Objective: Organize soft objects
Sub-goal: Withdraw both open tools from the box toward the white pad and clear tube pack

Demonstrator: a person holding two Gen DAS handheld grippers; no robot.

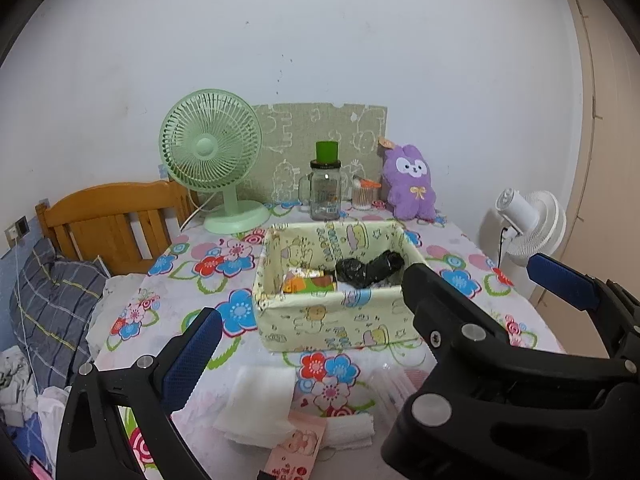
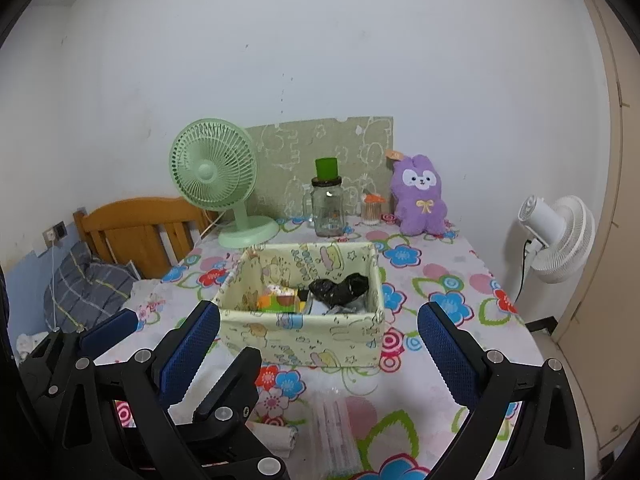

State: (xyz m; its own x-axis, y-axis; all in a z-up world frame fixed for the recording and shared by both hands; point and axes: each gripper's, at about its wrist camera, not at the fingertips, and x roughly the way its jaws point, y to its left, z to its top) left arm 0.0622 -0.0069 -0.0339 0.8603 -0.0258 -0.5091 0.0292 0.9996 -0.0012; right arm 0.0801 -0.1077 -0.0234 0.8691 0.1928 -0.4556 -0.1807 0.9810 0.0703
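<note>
A pale yellow cartoon-print fabric box (image 1: 332, 326) (image 2: 304, 340) stands mid-table, holding a crumpled black bag (image 1: 368, 268) (image 2: 340, 288) and a colourful packet (image 1: 308, 283) (image 2: 280, 300). Folded white cloths (image 1: 260, 404) and a pink packet (image 1: 296, 448) lie on the table in front of the box. A clear plastic pack (image 2: 332, 432) lies near the right gripper. My left gripper (image 1: 312, 328) is open and empty above the near table. My right gripper (image 2: 320, 336) is open and empty, just short of the box. The right gripper also shows in the left wrist view (image 1: 480, 280).
At the back stand a green fan (image 1: 212, 152), a glass jar with a green lid (image 1: 326, 188), a cotton-swab jar (image 1: 364, 194) and a purple plush (image 1: 410, 182). A bed with a wooden headboard (image 1: 112, 220) is left. A white fan (image 1: 532, 220) is right.
</note>
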